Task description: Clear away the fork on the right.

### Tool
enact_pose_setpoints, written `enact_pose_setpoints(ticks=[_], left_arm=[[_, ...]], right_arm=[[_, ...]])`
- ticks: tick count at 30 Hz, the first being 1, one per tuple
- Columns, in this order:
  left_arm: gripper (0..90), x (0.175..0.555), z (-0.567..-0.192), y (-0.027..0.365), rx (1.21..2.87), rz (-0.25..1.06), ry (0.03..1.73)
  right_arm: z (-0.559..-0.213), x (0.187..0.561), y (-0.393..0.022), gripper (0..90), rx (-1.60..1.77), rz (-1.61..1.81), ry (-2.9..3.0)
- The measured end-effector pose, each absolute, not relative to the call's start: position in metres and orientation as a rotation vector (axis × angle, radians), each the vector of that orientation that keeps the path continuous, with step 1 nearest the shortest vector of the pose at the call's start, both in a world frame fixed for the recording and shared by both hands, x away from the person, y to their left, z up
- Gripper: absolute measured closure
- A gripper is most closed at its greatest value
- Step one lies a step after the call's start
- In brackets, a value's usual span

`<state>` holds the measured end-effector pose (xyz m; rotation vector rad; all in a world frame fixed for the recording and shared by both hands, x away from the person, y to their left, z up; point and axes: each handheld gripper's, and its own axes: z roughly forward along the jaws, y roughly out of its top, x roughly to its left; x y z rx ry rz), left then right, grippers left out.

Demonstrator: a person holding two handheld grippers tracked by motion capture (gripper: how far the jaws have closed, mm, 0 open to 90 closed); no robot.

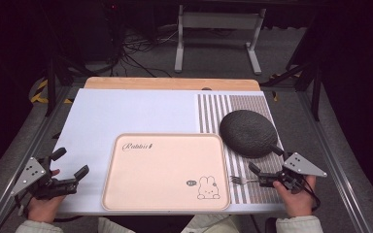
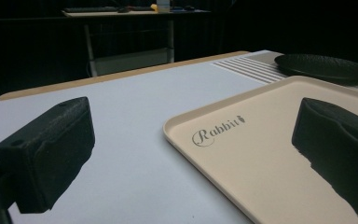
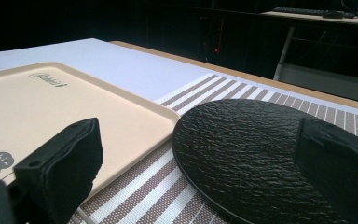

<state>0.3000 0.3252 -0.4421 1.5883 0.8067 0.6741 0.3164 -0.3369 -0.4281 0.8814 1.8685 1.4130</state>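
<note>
Two grippers were on the table, one in each hand, at the near edge. The left gripper [image 1: 70, 167] sat at about 8 o'clock from the table's centre, just beside the tray's left rim. Its jaws stood wide apart and held nothing; in the left gripper view one jaw was over the white mat [image 2: 135, 107] and the other over the tray's surface. The right gripper [image 1: 262, 175] sat at about 4 o'clock, on the striped placemat [image 1: 252, 104]. Its jaws were also spread wide, with nothing between them in the right gripper view. A small fork [image 1: 243, 180] lay on the stripes between the tray's right rim and the right gripper, its tines pointing toward 9 o'clock; whether the jaw tips touched its handle could not be told. The beige tray [image 1: 126, 194], printed with a rabbit drawing, lay at the centre near edge. A dark textured plate [image 1: 247, 132] rested on the stripes at 2 o'clock, close to the tray's far right corner.
</note>
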Motion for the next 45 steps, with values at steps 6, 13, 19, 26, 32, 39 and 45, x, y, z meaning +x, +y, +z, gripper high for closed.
enact_pose_setpoints(ticks=[6, 13, 19, 26, 32, 39, 45], left_arm=[[0.0, 0.300, -0.441, 0.324, 1.605, 0.659, 0.813], [0.0, 0.299, -0.440, 0.325, 1.609, 0.662, 0.811], [0.0, 0.299, -0.440, 0.324, 1.617, 0.662, 0.808], [0.0, 0.298, -0.440, 0.324, 1.615, 0.667, 0.811], [0.0, 0.298, -0.440, 0.324, 1.624, 0.668, 0.809], [0.0, 0.298, -0.440, 0.323, 1.620, 0.667, 0.809], [0.0, 0.298, -0.440, 0.323, 1.621, 0.667, 0.811]], right_arm=[[-0.425, 0.316, -0.338, 2.3, 0.869, 1.420, 1.867], [-0.425, 0.317, -0.340, 2.1, 0.859, 1.449, 1.875], [-0.416, 0.318, -0.344, 1.7, 0.850, 1.437, 1.877], [-0.395, 0.322, -0.348, 5.0, 0.855, 1.340, 2.035], [-0.395, 0.327, -0.356, 8.9, 0.900, 1.338, 2.116], [-0.394, 0.329, -0.356, 8.8, 0.896, 1.359, 2.127], [-0.388, 0.334, -0.349, 10.1, 0.863, 1.399, 2.115]])
